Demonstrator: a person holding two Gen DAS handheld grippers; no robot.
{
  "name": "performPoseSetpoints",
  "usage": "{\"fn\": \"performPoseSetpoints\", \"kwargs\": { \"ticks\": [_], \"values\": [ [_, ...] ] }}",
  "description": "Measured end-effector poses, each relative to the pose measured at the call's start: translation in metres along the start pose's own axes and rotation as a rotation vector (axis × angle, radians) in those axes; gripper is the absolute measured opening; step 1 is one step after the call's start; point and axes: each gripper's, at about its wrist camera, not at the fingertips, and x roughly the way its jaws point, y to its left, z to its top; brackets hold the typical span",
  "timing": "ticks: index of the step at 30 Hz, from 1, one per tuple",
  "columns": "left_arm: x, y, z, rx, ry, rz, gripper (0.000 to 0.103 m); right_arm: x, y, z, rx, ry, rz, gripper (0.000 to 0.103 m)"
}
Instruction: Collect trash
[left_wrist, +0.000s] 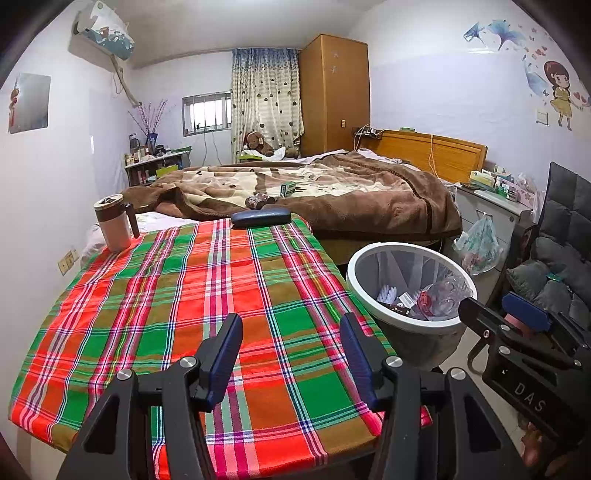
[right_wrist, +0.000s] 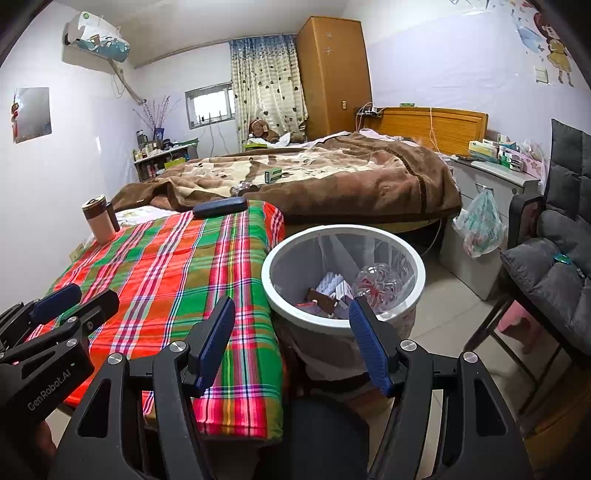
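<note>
A white-rimmed trash bin (left_wrist: 369, 254) (right_wrist: 273, 291) stands on the floor at the right edge of the plaid-covered table (left_wrist: 177, 295) (right_wrist: 177, 266). It holds a crushed clear plastic bottle (left_wrist: 443, 295) (right_wrist: 376, 284), a white packet (right_wrist: 330, 282) and small wrappers. My left gripper (left_wrist: 291, 325) is open and empty over the near part of the table; it also shows in the right wrist view (right_wrist: 74, 295). My right gripper (right_wrist: 291, 306) is open and empty just in front of the bin; it also shows in the left wrist view (left_wrist: 495, 306).
A mug with a lid (left_wrist: 112, 221) and a dark glasses case (left_wrist: 260, 217) sit at the table's far edge. Behind is a bed with a brown blanket (left_wrist: 332, 192), a small green box (left_wrist: 288, 189) on it. A grey chair (right_wrist: 554, 236) and a nightstand (right_wrist: 491, 184) stand right.
</note>
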Motion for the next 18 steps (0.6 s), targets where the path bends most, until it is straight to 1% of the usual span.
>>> {"fn": "performPoseSetpoints", "kwargs": {
  "ticks": [18],
  "values": [
    [-0.0040, -0.0004, -0.0009, 0.005, -0.001, 0.003, 0.054, -0.0005, 0.0005, -0.0005, 0.000, 0.002, 0.001, 0.066]
  ]
}}
